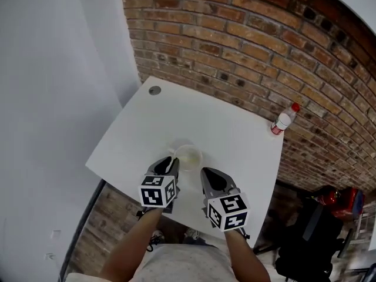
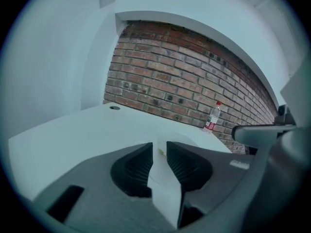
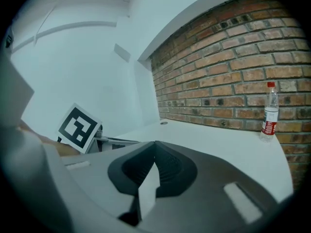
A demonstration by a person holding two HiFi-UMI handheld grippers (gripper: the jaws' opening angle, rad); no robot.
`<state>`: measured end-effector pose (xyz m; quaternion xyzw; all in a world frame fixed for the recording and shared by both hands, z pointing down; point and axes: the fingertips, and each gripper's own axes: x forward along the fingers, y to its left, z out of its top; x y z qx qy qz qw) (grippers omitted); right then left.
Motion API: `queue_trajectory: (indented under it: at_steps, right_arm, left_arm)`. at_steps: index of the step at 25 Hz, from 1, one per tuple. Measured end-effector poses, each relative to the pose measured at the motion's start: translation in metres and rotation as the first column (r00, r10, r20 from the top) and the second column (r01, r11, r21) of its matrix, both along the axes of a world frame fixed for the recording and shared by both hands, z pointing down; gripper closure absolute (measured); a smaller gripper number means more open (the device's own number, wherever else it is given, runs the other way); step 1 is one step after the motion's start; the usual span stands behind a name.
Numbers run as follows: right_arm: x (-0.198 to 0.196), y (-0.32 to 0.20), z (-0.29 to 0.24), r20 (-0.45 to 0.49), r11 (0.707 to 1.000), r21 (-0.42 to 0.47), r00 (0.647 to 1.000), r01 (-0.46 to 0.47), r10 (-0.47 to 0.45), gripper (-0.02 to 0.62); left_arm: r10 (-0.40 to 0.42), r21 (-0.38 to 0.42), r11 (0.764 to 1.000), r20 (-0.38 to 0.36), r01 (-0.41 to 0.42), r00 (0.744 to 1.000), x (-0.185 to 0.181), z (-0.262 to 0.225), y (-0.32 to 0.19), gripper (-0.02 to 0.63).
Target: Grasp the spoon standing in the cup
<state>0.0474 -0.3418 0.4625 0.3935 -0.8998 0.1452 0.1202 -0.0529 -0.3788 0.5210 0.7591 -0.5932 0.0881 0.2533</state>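
A pale translucent cup (image 1: pixel 189 157) stands near the front of the white table (image 1: pixel 235 122). My left gripper (image 1: pixel 171 159) has its tips at the cup's left rim. In the left gripper view the jaws of that gripper (image 2: pixel 159 147) stand a narrow gap apart, and a thin pale piece, seemingly the spoon (image 2: pixel 160 152) handle, fills the gap. The spoon's bowl is hidden. My right gripper (image 1: pixel 205 171) hovers just right of the cup, and in its own view this gripper (image 3: pixel 155 143) is shut with nothing in it.
A clear water bottle with a red cap (image 1: pixel 284 120) stands at the table's far right corner by the brick wall. A round cable hole (image 1: pixel 154 90) sits at the far left corner. The table's front edge lies just under both grippers.
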Motion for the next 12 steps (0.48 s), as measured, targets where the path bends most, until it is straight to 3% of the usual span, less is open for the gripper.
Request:
queue_trajectory:
  at_steps: [12]
  right_arm:
    - [0.014, -0.005, 0.007, -0.005, 0.999, -0.005, 0.999, 0.051, -0.051, 0.591]
  left_arm:
    - [-0.066, 0.003, 0.998, -0.011, 0.066, 0.998, 0.004, -0.003, -0.003, 0.590]
